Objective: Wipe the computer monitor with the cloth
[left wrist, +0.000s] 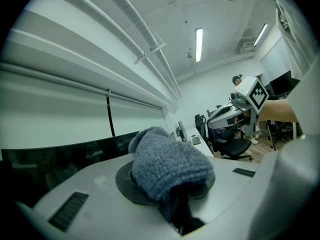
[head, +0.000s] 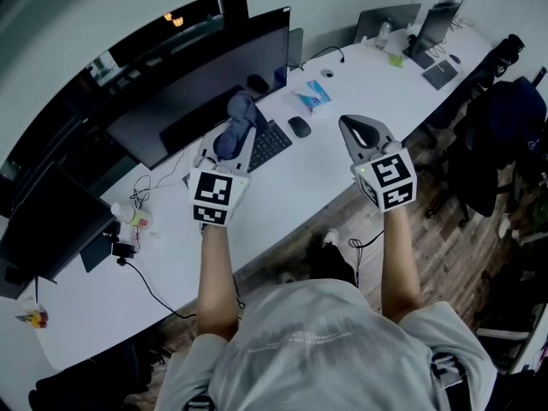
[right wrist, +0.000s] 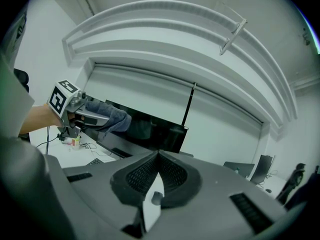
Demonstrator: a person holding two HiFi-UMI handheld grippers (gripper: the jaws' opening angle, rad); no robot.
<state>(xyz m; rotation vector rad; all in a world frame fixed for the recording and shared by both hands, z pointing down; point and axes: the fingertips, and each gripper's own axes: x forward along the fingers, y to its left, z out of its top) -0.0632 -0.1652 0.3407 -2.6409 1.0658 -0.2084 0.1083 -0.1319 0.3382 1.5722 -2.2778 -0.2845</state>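
The wide, dark, slightly curved computer monitor (head: 214, 80) stands along the back edge of the long white desk (head: 325, 165). Its right edge ends near a window frame, and its lower edge hangs above a black keyboard (head: 271, 144). A small black oval mouse (head: 299, 127) lies just beside the keyboard. To the right of these two things the desk top is bare and smooth up to its front edge.

The left gripper (head: 233, 139) is held over the keyboard area, in front of the lower right part of the screen. Its jaws are pressed together on a blue-grey cloth (head: 242, 114) of thick, looped terry fabric. The cloth bulges out in a soft rounded lump over the tips, and a darker fold of it goes down between the jaws. It is near the glossy screen, but I cannot tell if it touches it. In the left gripper view the top edge of the monitor runs as a dark band below a pale wall.

The right gripper (head: 353, 127) is over the bare part of the desk, well apart from the left one. Its jaws are closed, the black ribbed pads (right wrist: 172, 173) meet at the tips, and nothing is between them. Dark office chairs stand on the wooden floor to the right of the desk.
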